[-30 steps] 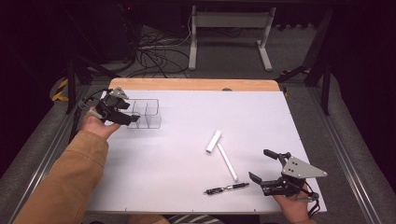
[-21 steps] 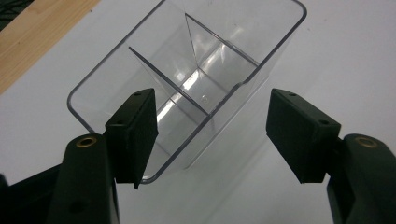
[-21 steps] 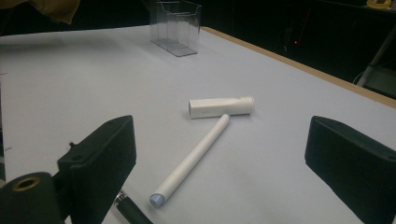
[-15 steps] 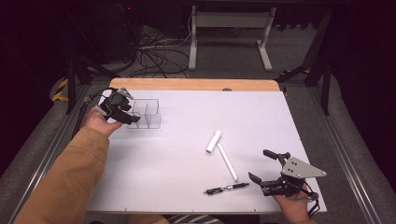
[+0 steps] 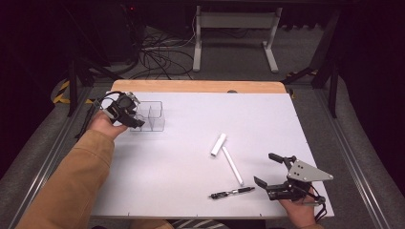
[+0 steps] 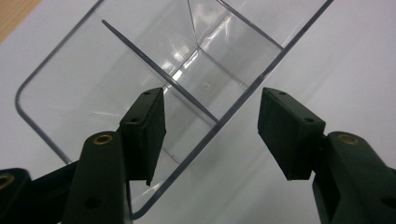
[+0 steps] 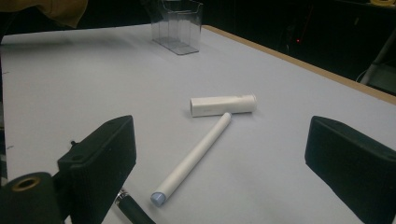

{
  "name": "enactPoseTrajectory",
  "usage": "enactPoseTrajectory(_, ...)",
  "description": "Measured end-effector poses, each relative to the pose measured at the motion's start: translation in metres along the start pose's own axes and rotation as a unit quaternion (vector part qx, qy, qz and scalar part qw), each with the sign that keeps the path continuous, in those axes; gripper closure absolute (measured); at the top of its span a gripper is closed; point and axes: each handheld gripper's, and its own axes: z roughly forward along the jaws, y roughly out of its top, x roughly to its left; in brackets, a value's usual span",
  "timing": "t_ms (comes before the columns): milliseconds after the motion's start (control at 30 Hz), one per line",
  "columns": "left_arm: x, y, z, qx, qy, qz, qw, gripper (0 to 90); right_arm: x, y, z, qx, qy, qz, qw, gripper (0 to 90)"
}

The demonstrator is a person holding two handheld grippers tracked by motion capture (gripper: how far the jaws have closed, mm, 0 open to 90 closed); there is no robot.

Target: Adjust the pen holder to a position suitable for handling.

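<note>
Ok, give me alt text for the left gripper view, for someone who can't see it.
Two open black jaws of the left gripper straddle one wall of a clear plastic organizer, one jaw inside a compartment and the other outside. The organizer stands on a white table and its compartments look empty.

White-topped table (image 5: 191,157), wooden strip (image 5: 191,86) along far edge. Short white tube (image 5: 218,144) right of centre, long white stick (image 5: 232,165) just nearside of it, ends nearly touching. Black pen (image 5: 232,192) near the near edge, beside the stick's near end. Floor beyond far edge: tangled cables (image 5: 162,52), white metal stand (image 5: 234,28). Yellow-black tape (image 5: 61,91) off far left corner.
</note>
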Motion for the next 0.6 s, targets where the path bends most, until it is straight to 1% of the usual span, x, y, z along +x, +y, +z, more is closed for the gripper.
enactPoseTrajectory(67,-0.0011,0.0001,0.0025,0.006,-0.003,-0.003,1.0,43.9,0.0,-0.0001,0.0,0.0,0.0,0.0,1.0,9.3)
enactPoseTrajectory(133,-0.0021,0.0005,0.0054,0.018,0.003,0.004,0.9998,44.9,0.0,-0.0001,0.0,0.0,0.0,0.0,1.0,9.3)
enactPoseTrajectory(367,-0.0037,0.0017,0.0062,0.021,0.004,0.007,0.9997,49.3,-0.0006,-0.0003,0.0002,0.0,0.001,-0.001,1.0,9.3)
enactPoseTrajectory(433,-0.0042,0.0008,0.0049,0.03,0.003,0.019,0.9994,51.8,-0.0007,-0.0005,0.0004,0.0,0.001,0.0,1.0,9.3)
enactPoseTrajectory(467,-0.0042,0.0008,0.0049,0.03,0.003,0.019,0.9994,53.5,-0.0007,-0.0005,0.0004,0.0,0.001,0.0,1.0,9.3)
enactPoseTrajectory(533,-0.0043,-0.0001,0.0025,0.036,0.001,0.027,0.999,57.0,-0.0007,-0.0006,0.0004,0.0,0.002,0.0,1.0,9.3)
enactPoseTrajectory(567,-0.0049,-0.0006,0.0016,0.035,0.001,0.028,0.999,57.0,-0.0007,-0.0006,0.0004,0.0,0.002,0.0,1.0,9.3)
enactPoseTrajectory(600,-0.005,-0.0007,0.0002,0.04,0.001,0.034,0.9986,60.2,-0.001,-0.0007,0.0006,0.0,0.002,0.0,1.0,9.3)
